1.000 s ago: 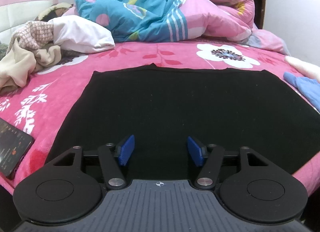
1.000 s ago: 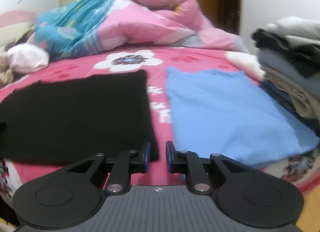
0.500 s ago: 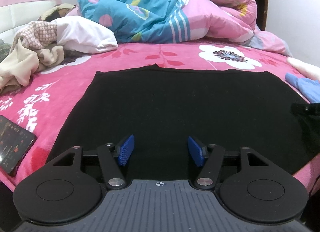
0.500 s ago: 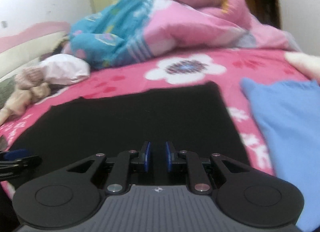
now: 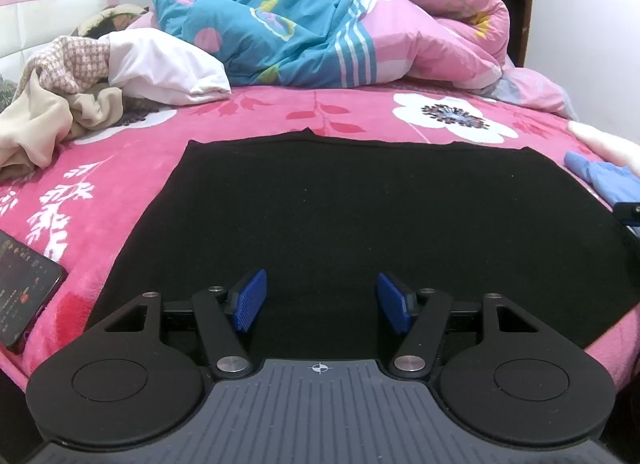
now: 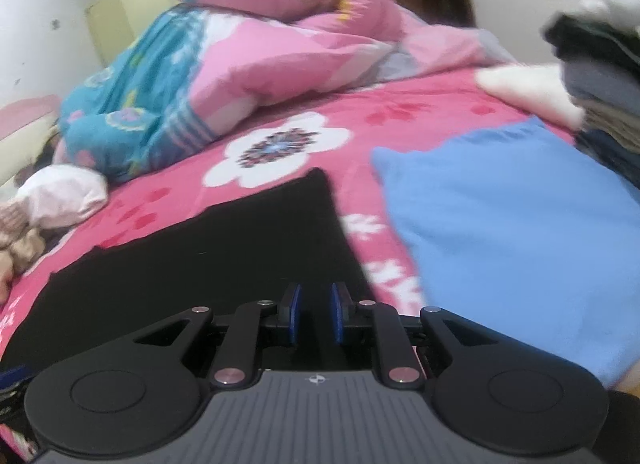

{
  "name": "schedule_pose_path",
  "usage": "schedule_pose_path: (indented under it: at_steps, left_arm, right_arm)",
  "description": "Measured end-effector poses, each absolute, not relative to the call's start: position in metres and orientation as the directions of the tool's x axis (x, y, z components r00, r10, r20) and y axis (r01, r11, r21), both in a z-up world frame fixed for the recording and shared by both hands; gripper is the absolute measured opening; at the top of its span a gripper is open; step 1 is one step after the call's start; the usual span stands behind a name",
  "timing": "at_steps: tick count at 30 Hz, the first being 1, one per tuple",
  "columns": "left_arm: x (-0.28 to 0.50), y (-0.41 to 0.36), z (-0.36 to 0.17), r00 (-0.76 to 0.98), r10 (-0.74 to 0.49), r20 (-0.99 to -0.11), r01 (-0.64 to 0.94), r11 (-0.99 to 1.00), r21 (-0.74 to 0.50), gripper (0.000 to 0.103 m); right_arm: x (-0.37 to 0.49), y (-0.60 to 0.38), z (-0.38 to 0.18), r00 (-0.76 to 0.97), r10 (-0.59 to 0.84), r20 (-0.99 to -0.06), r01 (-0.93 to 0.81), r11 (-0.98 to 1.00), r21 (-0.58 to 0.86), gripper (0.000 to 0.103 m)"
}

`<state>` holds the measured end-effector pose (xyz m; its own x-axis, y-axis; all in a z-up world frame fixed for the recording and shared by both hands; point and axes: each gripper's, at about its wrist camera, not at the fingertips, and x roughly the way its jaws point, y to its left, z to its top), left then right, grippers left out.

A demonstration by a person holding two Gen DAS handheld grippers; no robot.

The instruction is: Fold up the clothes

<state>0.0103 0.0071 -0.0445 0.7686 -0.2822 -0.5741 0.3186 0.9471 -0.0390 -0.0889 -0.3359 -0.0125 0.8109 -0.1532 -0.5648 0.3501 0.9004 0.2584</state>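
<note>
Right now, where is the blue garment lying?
In the right wrist view, the blue garment lies flat on the pink bedspread, right of the black garment, beside the clothes stack.

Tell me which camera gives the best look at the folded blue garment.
The right wrist view. There the blue garment lies broad and nearly whole on the pink bedspread, beside the black garment, though blurred. The left wrist view catches only a small corner at its right edge.
</note>
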Motion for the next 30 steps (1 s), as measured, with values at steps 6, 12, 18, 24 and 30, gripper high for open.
schedule_pose_path:
  at_steps: [6, 12, 18, 24, 30]
  left_arm:
    - [0.01, 0.006, -0.044, 0.768, -0.276, -0.578, 0.312, 0.949, -0.039, 0.064]
    - [0.01, 0.007, -0.043, 0.766, -0.268, -0.585, 0.3, 0.953, -0.044, 0.065]
    - [0.01, 0.006, -0.042, 0.763, -0.26, -0.591, 0.294, 0.955, -0.04, 0.066]
    - [0.009, 0.005, -0.041, 0.765, -0.252, -0.592, 0.293, 0.956, -0.027, 0.067]
    - [0.007, 0.005, -0.041, 0.767, -0.246, -0.593, 0.292, 0.956, -0.019, 0.068]
  right_arm:
    - [-0.074, -0.293, -0.006, 0.846, -0.028, -0.532, 0.182, 0.954, 0.24, 0.018]
    - [-0.055, -0.253, -0.015, 0.836, 0.052, -0.547, 0.067, 0.978, 0.195, 0.026]
    - [-0.043, -0.238, -0.027, 0.817, 0.088, -0.569, 0.032, 0.98, 0.198, 0.03]
    - [-0.045, -0.224, -0.03, 0.822, 0.071, -0.565, 0.004, 0.992, 0.129, 0.038]
    - [-0.05, -0.219, -0.028, 0.824, 0.078, -0.561, -0.013, 0.993, 0.118, 0.04]
